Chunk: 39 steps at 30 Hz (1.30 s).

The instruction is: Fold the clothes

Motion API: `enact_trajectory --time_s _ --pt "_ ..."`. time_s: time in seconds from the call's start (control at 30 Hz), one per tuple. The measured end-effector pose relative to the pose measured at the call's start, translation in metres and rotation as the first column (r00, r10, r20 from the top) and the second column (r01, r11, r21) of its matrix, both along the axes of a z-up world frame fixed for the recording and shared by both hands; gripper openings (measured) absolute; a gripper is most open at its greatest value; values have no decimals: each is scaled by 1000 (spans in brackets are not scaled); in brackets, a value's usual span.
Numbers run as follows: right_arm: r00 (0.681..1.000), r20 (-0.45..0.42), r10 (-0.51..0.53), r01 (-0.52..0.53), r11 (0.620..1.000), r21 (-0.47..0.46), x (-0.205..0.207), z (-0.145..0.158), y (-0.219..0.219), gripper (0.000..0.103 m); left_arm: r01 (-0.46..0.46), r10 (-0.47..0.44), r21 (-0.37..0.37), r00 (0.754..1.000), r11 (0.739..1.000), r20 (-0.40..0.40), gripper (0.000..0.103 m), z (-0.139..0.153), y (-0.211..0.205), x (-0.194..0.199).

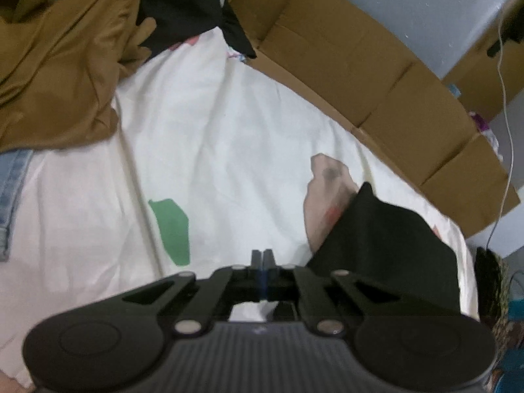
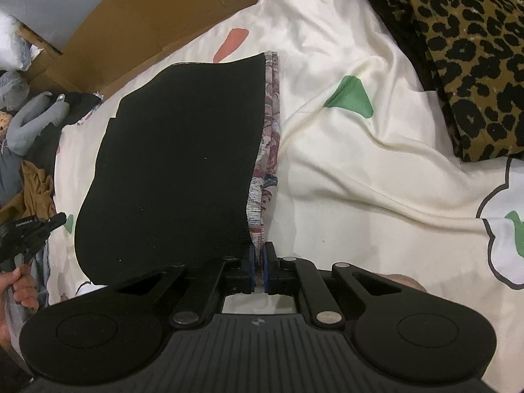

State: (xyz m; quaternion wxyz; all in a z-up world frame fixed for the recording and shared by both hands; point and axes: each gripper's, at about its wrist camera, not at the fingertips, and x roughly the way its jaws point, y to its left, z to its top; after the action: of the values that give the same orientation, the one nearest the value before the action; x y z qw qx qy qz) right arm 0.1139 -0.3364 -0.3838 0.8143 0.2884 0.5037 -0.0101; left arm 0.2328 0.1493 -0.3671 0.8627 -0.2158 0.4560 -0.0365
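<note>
Pinching the near edge of a black garment [image 2: 170, 163] with the right gripper [image 2: 259, 262], jaws nearly closed on its patterned lining; cloth spreading ahead and leftward over the cream bedsheet [image 2: 360, 170]. Hovering with the left gripper [image 1: 263, 257] fully closed and holding nothing, the same garment [image 1: 386, 245] lying just right of it. Leopard-print fabric [image 2: 465, 59] sitting far right.

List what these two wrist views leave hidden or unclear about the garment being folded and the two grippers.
- Right wrist view: the black garment covers all but an edge strip of the patterned fabric; its type stays unknown.
- Left wrist view: the left gripper has shut jaws; motion blur hides whether any cloth is pinched.
- Left wrist view: the jeans are cut off by the frame edge.
</note>
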Motion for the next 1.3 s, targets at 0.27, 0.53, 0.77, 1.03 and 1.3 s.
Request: enact_trajectory --time_s 0.27,0.53,0.77,1.03,1.3 --pt "999 6 -48 48 999 21 -10 7 -8 13 86 -88 -27 992 996 -85 8 -7 -13 -31" --pt "997 -45 -70 76 986 151 -24 -11 -7 29 178 -183 -46 973 983 -141 13 -16 -28 -57" --pt "969 -122 -213 245 881 405 -30 -51 -16 45 246 -253 -60 954 967 -160 13 -29 -44 -63" --pt "953 -137 -271 303 852 427 -28 -61 -15 41 312 -318 -60 936 948 -154 13 -32 -56 -63" --pt "947 -129 -294 321 854 410 -26 -58 -14 10 450 -446 7 887 893 -119 10 -38 -71 -59"
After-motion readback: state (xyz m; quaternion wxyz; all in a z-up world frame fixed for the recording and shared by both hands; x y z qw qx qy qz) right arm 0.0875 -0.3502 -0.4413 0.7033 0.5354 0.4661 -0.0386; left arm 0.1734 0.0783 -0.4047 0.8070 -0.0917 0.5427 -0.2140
